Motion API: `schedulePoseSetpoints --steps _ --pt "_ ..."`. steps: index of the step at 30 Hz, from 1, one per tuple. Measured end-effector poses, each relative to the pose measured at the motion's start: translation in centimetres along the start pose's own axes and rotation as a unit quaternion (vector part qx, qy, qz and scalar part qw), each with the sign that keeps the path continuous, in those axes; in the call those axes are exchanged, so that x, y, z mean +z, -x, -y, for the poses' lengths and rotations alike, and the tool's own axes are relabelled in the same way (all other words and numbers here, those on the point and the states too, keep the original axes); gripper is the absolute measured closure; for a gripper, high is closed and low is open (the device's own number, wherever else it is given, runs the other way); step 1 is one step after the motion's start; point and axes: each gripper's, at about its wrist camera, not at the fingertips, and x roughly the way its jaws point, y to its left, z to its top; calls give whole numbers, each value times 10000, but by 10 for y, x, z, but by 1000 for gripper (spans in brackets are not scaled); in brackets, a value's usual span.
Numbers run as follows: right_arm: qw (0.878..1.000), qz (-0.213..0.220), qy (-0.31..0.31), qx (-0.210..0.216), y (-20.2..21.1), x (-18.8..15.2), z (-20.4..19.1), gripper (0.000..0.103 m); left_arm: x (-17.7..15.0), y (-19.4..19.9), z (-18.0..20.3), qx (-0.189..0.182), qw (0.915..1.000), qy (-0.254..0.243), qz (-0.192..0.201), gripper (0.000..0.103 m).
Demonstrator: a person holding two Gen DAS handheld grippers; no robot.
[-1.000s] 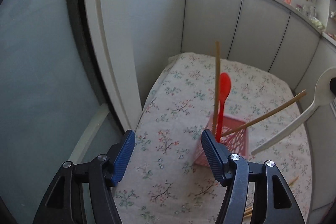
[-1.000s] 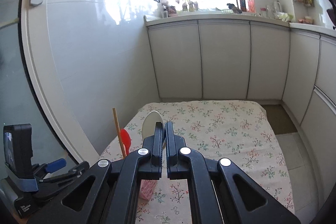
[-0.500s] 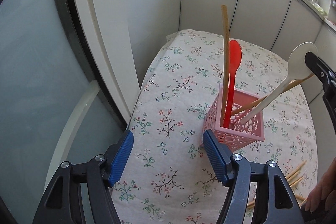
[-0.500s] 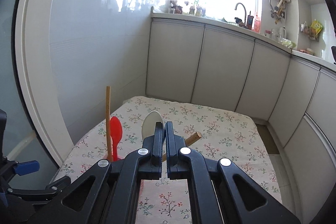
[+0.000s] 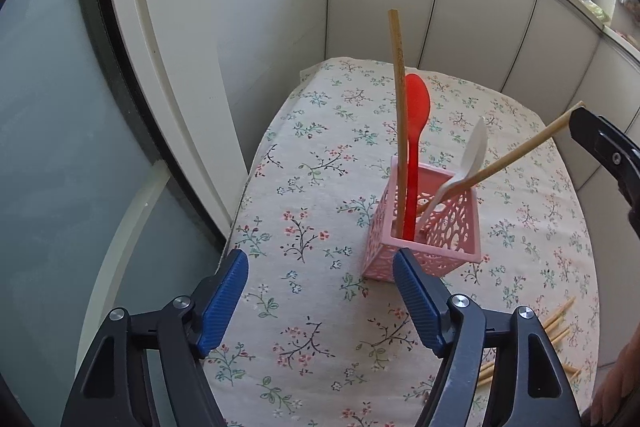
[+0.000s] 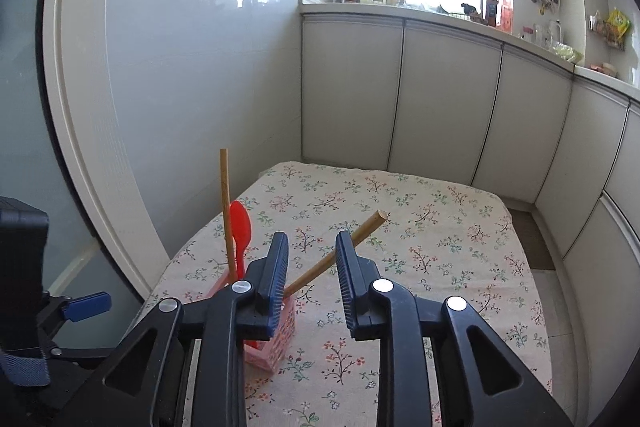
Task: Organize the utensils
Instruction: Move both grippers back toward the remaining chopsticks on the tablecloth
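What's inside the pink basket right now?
The pink basket holds an upright chopstick, a red spoon, a white spoon and a leaning chopstick. Their lower ends are hidden behind its walls.

The right gripper (image 6: 311, 259) jaws are opening, apparently dropping the white spoon (image 5: 472, 163) into the pink basket (image 5: 460, 251).

No legible txt; faint marks on upright chopstick (image 5: 398, 67), too small to read.
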Motion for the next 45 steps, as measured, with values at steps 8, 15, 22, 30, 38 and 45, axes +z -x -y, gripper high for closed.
schedulePoseSetpoints --steps 8,15,22,30,38,45 --pt "9982 -468 -312 224 48 -17 39 49 -12 5 14 -519 9983 -117 -248 20" --pt "9839 -1383 -1094 293 63 -53 96 36 -32 3 44 -783 9939 -480 -617 17" --pt "9594 -2234 -1674 -413 68 -95 154 25 -58 -7 86 -831 9869 -934 -1023 15" --pt "9164 -3318 -2092 -796 66 -142 202 25 -82 -12 143 -1037 9715 -1745 -1226 15" --pt "8964 -3594 -2426 -921 68 -161 236 25 -84 -39 185 -1159 9611 -2048 -1448 15" --pt "8737 -3941 -2740 -783 65 -182 253 25 -75 -68 216 -1851 9469 -2036 -1666 31"
